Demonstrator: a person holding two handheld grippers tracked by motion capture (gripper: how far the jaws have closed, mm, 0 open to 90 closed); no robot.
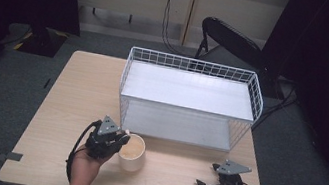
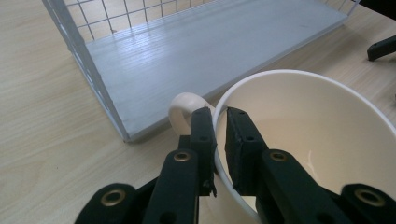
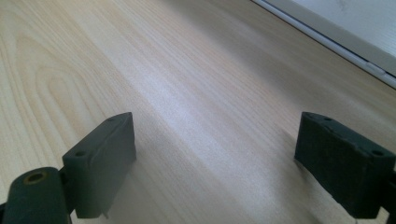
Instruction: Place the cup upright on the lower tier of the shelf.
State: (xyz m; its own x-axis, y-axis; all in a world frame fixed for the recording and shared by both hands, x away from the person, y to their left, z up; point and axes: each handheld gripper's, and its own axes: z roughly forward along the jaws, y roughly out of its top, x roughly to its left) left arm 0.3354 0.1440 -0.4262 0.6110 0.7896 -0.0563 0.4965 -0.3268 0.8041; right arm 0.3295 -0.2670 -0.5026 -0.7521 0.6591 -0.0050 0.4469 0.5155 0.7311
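No writing is readable. The left tool (image 2: 220, 122) pinches the rim of a cream mug (image 1: 133, 151) on the bench (image 1: 82, 89); the right tool (image 3: 217, 161) is spread wide.

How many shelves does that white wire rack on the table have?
2. The upper shelf is the white board inside the wire rack's rim; the lower shelf sits beneath it, near the table, just behind the mug. None seems hidden.

Upright cream mug (image 1: 132, 152), rim pinched
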